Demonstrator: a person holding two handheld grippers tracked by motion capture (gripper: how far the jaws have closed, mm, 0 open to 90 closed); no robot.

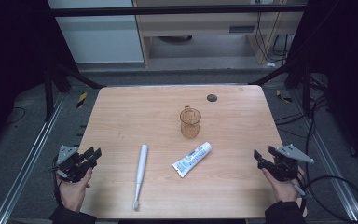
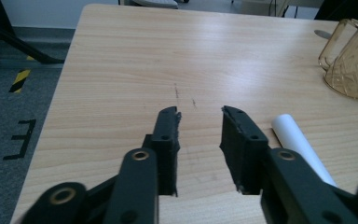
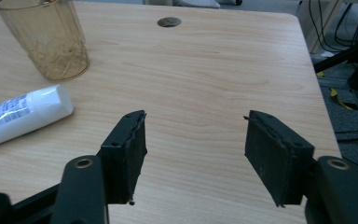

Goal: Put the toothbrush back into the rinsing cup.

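Note:
A white electric toothbrush (image 1: 140,175) lies lengthwise on the wooden table (image 1: 135,107), brush head toward the near edge; its handle end (image 2: 300,147) shows in the left gripper view. A white toothpaste tube (image 1: 192,159) (image 3: 18,114) lies at an angle right of it. An amber transparent cup (image 1: 190,122) (image 2: 354,60) (image 3: 51,39) stands upright behind the tube. My left gripper (image 1: 92,155) (image 2: 200,123) hovers at the table's left edge, open and empty. My right gripper (image 1: 257,157) (image 3: 196,128) is held at the right edge, open wide with nothing between its pads.
A dark round grommet (image 1: 211,97) (image 3: 169,21) sits near the table's far edge. Metal frame rails (image 1: 28,163) run along both sides on the grey floor. Cables (image 1: 340,186) lie at the right. A cabinet (image 1: 205,28) stands beyond the table.

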